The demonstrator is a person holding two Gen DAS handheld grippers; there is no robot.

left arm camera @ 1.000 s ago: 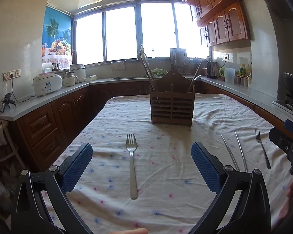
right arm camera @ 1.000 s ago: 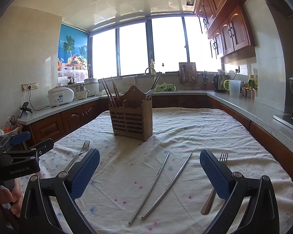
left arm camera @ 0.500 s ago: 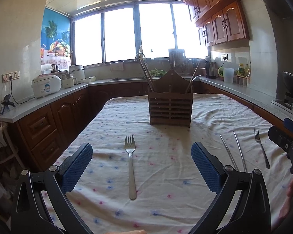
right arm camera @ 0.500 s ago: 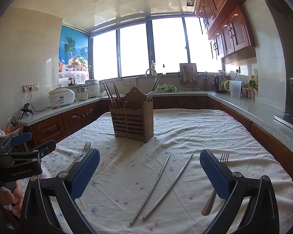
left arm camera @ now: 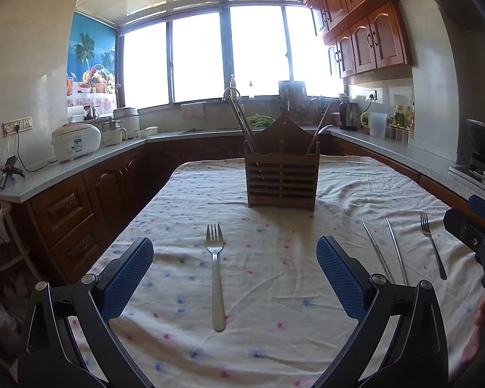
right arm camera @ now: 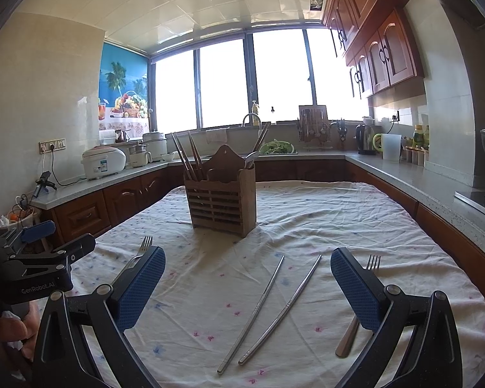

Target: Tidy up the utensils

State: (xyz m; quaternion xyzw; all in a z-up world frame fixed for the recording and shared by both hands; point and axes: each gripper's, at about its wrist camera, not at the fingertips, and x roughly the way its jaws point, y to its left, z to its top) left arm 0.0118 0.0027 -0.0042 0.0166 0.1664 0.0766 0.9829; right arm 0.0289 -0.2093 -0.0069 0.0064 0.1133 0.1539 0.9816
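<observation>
Both tools spread wide above a cloth-covered tabletop strewn with loose cutlery.

The left tool (left arm camera: 234, 274) hangs released and empty, its blue pads either side of a fork (left arm camera: 215, 271) lying lengthwise on the tabletop (left arm camera: 274, 339), tines pointing toward the wooden utensil holder (left arm camera: 282, 174). The right tool (right arm camera: 247, 287) is likewise released and grasps nothing; between its pads lie two metal chopsticks (right arm camera: 268, 310), splayed apart at their far ends and close together at the near ends. A second fork (right arm camera: 355, 317) lies just beside the right pad, partly hidden behind it. The holder stands upright in the middle of the tabletop, well apart from the loose pieces, with wooden chopsticks (right arm camera: 187, 156) and a spoon (right arm camera: 250, 158) leaning out of it. Nothing lies between either tool and the holder. Wooden cabinets, a rice cooker (left arm camera: 76, 142) and a sink ring the room.
</observation>
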